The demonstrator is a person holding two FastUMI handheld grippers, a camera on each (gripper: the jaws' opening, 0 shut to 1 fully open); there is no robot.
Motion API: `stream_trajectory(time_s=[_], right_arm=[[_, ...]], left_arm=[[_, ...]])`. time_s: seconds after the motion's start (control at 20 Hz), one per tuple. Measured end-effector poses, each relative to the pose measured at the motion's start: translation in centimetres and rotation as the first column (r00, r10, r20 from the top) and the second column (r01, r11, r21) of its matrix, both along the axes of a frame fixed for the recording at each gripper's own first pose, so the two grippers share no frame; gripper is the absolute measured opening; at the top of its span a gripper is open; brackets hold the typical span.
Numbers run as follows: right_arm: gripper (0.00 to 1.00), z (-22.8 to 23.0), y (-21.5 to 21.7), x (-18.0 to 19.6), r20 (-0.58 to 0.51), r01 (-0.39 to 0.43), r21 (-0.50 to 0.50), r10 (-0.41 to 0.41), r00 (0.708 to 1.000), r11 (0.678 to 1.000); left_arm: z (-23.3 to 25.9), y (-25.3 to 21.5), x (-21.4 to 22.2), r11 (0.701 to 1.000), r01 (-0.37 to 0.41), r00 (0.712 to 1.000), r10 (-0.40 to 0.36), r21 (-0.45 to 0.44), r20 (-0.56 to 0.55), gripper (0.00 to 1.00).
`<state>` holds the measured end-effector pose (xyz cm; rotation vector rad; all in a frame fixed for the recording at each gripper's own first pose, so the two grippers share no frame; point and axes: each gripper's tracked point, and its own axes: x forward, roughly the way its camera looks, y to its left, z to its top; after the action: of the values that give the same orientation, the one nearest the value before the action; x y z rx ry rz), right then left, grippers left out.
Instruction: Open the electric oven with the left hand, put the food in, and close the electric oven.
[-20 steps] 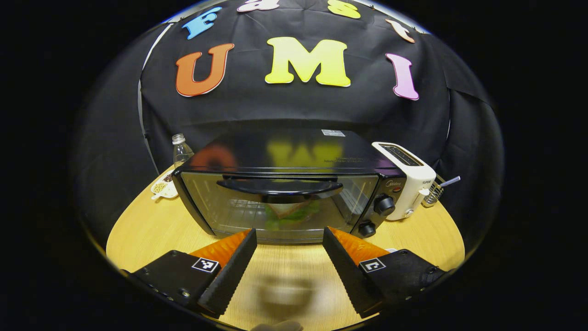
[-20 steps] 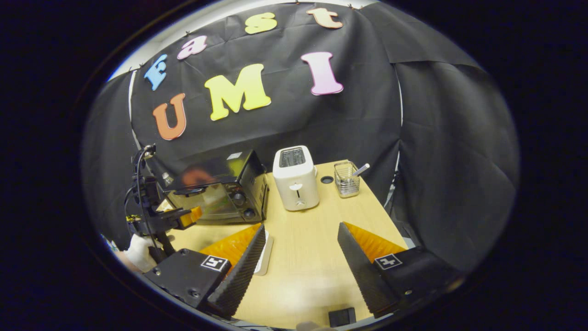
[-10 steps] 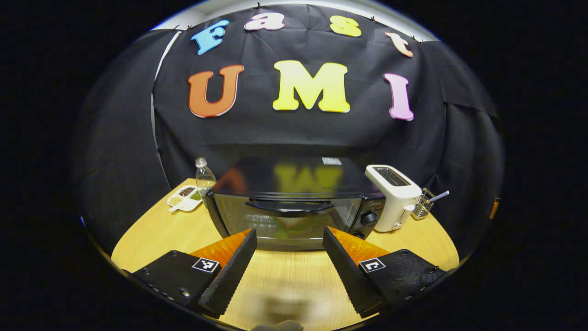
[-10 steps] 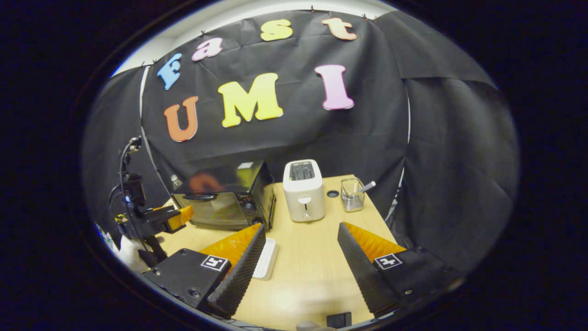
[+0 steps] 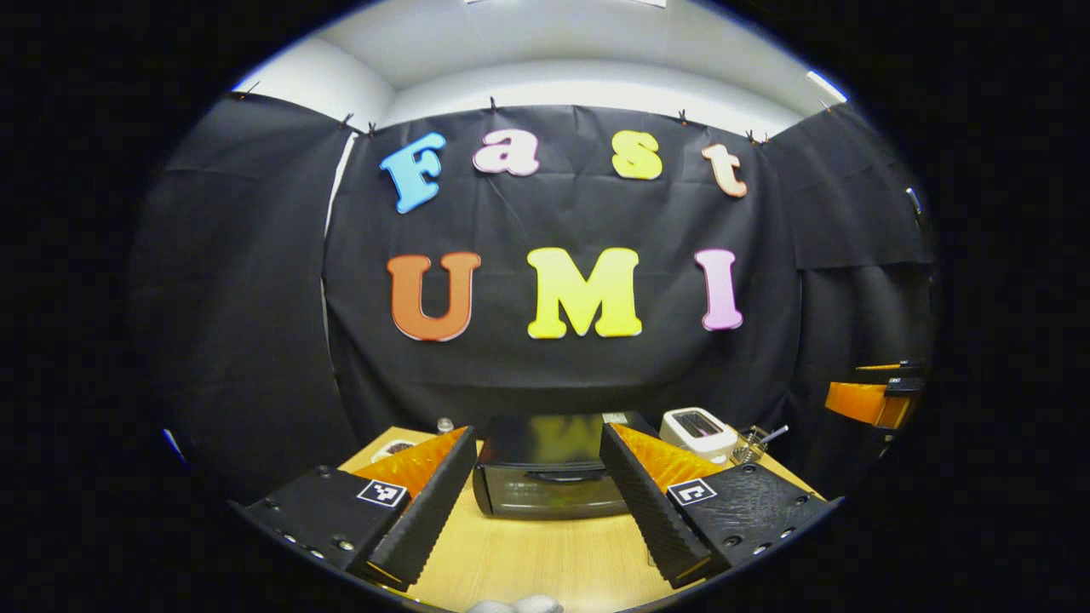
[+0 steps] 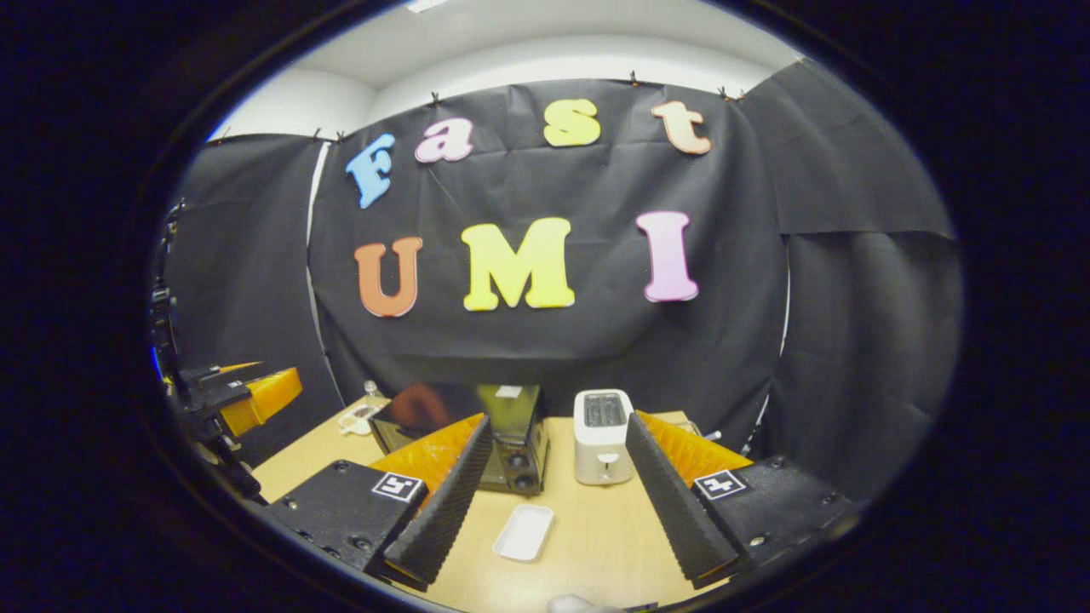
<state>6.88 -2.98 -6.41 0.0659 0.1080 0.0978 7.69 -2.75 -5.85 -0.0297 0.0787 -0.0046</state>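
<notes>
Both grippers, left (image 5: 536, 498) and right (image 6: 553, 498), hang level with fingers spread, empty, well back from the shut oven (image 5: 545, 468).

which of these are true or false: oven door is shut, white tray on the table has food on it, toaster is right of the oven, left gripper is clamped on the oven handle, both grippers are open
1. The oven door is shut. True.
2. The white tray holds food. False: it lies empty on the table.
3. The toaster stands to the right of the oven. True.
4. The left gripper is clamped on the oven handle. False: it is open, short of the oven.
5. The right gripper is open too. True.
</notes>
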Motion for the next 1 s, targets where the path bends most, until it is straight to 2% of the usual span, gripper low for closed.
stream_trajectory(time_s=[0.05, 0.1, 0.25, 0.3, 0.35, 0.4, 0.45, 0.5, 0.55, 0.95, 1.0], right_arm=[[0.90, 1.3, 0.5, -0.4, 0.025, -0.001, 0.003, 0.001, 1.000, 1.000], [1.00, 2.6, 0.9, -1.0, 0.052, 0.003, -0.001, -0.003, 0.999, 1.000], [1.00, 6.1, 1.9, -2.5, 0.142, 0.023, -0.030, -0.019, 0.990, 0.999], [0.89, 6.6, 2.3, -3.2, 0.153, 0.025, -0.036, -0.019, 0.988, 0.999], [1.00, 6.9, 2.8, -3.8, 0.157, 0.026, -0.037, -0.019, 0.987, 0.999], [1.00, 7.0, 3.2, -4.3, 0.155, 0.026, -0.038, -0.020, 0.988, 0.999], [0.90, 7.1, 3.7, -4.8, 0.156, 0.019, -0.036, -0.014, 0.988, 0.999], [0.90, 7.0, 4.1, -5.1, 0.150, 0.018, -0.035, -0.013, 0.989, 0.999], [1.00, 6.7, 4.2, -5.4, 0.141, 0.018, -0.038, -0.013, 0.990, 0.999], [1.00, 6.6, 3.6, -6.8, 0.121, 0.048, -0.016, -0.046, 0.992, 0.999], [0.90, 6.9, 3.7, -6.8, 0.128, 0.050, -0.017, -0.048, 0.991, 0.999]], left_arm=[[1.5, 0.7, -1.0, 1.000, -0.007, 1.000, 0.007, -0.006, 0.015, 0.95], [2.6, 1.0, -2.0, 1.000, -0.004, 1.000, 0.005, -0.017, 0.028, 0.95], [4.2, 2.3, -4.5, 0.999, -0.016, 0.999, 0.017, -0.031, 0.030, 0.94], [4.7, 2.7, -5.2, 0.999, -0.021, 0.999, 0.022, -0.032, 0.032, 0.94], [5.0, 2.8, -6.0, 0.999, -0.018, 0.999, 0.019, -0.033, 0.033, 0.94], [5.1, 2.8, -6.5, 0.999, -0.014, 0.999, 0.015, -0.029, 0.033, 0.94], [5.4, 2.9, -6.9, 1.000, -0.008, 0.999, 0.008, -0.021, 0.035, 0.94], [5.5, 3.0, -7.3, 1.000, -0.006, 0.999, 0.007, -0.014, 0.038, 0.85], [5.7, 3.1, -7.6, 1.000, -0.004, 0.999, 0.005, -0.015, 0.038, 0.94], [6.9, 2.8, -8.9, 0.998, 0.019, 0.998, -0.016, -0.052, 0.055, 0.94], [6.8, 2.8, -8.8, 0.999, 0.016, 0.998, -0.013, -0.048, 0.056, 0.94]])
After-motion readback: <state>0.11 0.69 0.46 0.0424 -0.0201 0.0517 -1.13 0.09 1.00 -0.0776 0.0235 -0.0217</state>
